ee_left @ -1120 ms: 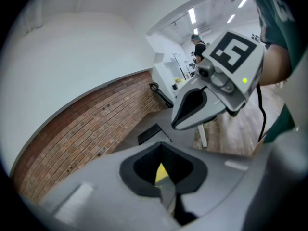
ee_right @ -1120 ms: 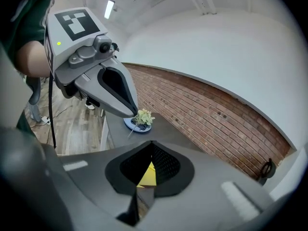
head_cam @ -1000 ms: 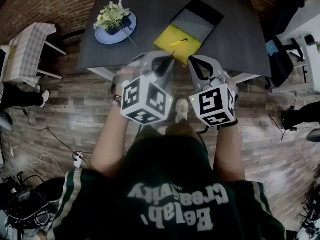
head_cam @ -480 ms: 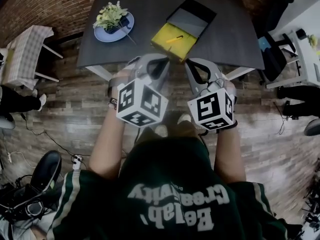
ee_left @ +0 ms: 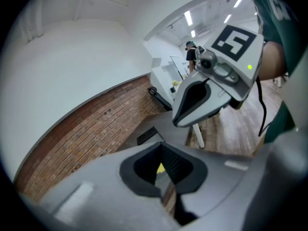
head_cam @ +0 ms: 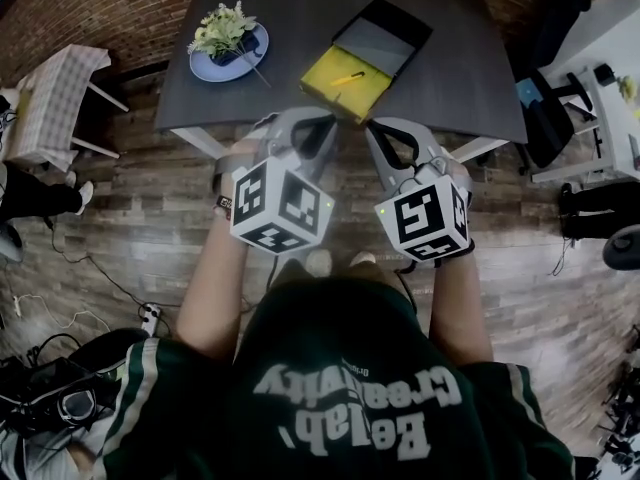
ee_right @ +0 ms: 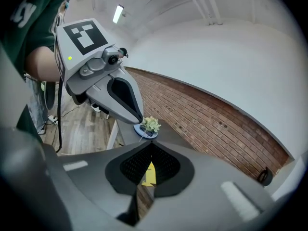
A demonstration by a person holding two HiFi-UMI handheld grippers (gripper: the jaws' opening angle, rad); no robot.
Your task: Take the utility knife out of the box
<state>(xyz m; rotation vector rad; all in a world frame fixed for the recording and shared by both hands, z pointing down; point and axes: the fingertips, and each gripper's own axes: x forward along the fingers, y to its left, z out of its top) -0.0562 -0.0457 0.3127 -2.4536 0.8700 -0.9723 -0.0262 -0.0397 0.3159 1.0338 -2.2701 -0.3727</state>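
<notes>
The jaws of my left gripper [ee_left: 160, 146] are closed together, tips touching, and nothing is between them. The jaws of my right gripper [ee_right: 152, 145] look the same: closed and empty. I hold both grippers side by side, pointing at the near edge of the dark tabletop [head_cam: 470, 58]. The yellow utility knife [head_cam: 347, 78] lies inside the open box [head_cam: 385, 43], on its yellow part, apart from both grippers. To the left of the box stands a blue plate [head_cam: 205, 71] with flowers [head_cam: 222, 28].

Probably an office or lab: brick wall [head_cam: 90, 8]; plank floor [head_cam: 150, 218]; swivel chair [head_cam: 555, 118]; strip lights [ee_left: 187, 17]
</notes>
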